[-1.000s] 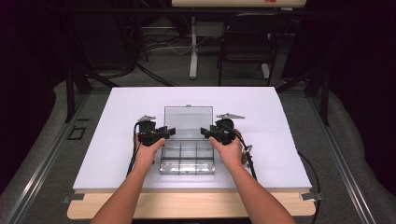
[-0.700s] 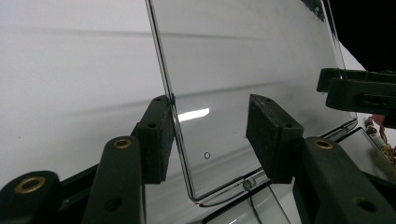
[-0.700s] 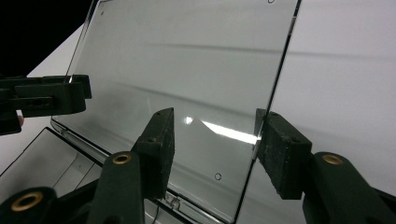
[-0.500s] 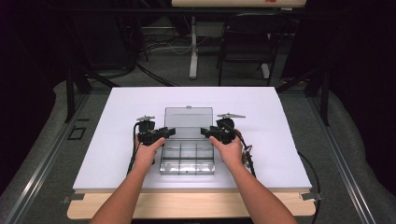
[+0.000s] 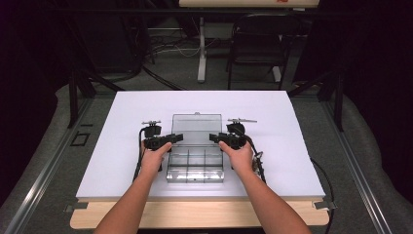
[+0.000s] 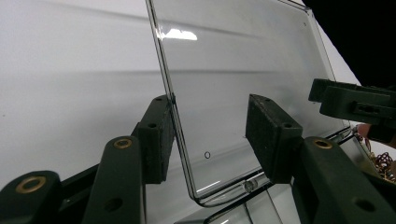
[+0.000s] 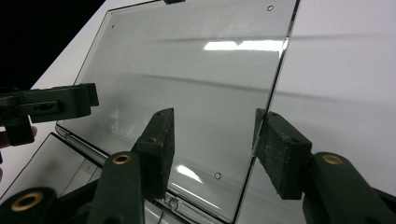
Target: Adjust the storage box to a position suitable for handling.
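Note:
A clear plastic compartment box (image 5: 195, 168) lies on the white table (image 5: 112, 151), its transparent lid (image 5: 197, 127) standing open at the back. My left gripper (image 5: 176, 138) sits at the lid's left edge and my right gripper (image 5: 214, 138) at its right edge. In the left gripper view the lid (image 6: 243, 56) passes edge-on between the open jaws of the left gripper (image 6: 210, 135), close against the left pad (image 6: 156, 135). In the right gripper view the lid (image 7: 187, 60) ends just inside the right pad (image 7: 280, 154) of the open right gripper (image 7: 212, 149).
A dark chair (image 5: 258, 39) and a white stand post (image 5: 202, 48) are on the floor beyond the table. A wooden board (image 5: 195, 214) runs along the table's near edge. Cables trail back from both grippers beside the forearms.

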Motion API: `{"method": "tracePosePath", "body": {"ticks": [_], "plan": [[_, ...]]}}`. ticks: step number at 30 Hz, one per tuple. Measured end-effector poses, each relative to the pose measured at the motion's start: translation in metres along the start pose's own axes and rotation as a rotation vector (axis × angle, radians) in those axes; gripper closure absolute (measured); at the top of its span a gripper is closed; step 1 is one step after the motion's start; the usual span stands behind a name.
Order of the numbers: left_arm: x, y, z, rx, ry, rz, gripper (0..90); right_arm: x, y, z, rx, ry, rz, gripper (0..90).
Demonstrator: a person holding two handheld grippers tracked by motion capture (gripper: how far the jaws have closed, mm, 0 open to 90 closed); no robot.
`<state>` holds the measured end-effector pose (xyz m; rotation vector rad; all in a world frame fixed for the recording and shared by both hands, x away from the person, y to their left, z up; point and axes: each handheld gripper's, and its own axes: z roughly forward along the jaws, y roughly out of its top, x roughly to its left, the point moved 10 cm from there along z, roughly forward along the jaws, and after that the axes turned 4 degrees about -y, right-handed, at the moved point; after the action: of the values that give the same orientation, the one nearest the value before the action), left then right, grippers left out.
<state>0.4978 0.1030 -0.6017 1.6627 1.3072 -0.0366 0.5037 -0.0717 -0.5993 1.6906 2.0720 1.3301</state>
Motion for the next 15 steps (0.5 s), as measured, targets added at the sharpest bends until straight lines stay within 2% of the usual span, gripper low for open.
{"method": "tracePosePath", "body": {"ticks": [15], "plan": [[0.0012,-0.0008,0.0015,0.015,-0.002,-0.031,52.0,-0.0011,-0.0002,0.0021,0.042,0.006,0.038,48.6]]}}
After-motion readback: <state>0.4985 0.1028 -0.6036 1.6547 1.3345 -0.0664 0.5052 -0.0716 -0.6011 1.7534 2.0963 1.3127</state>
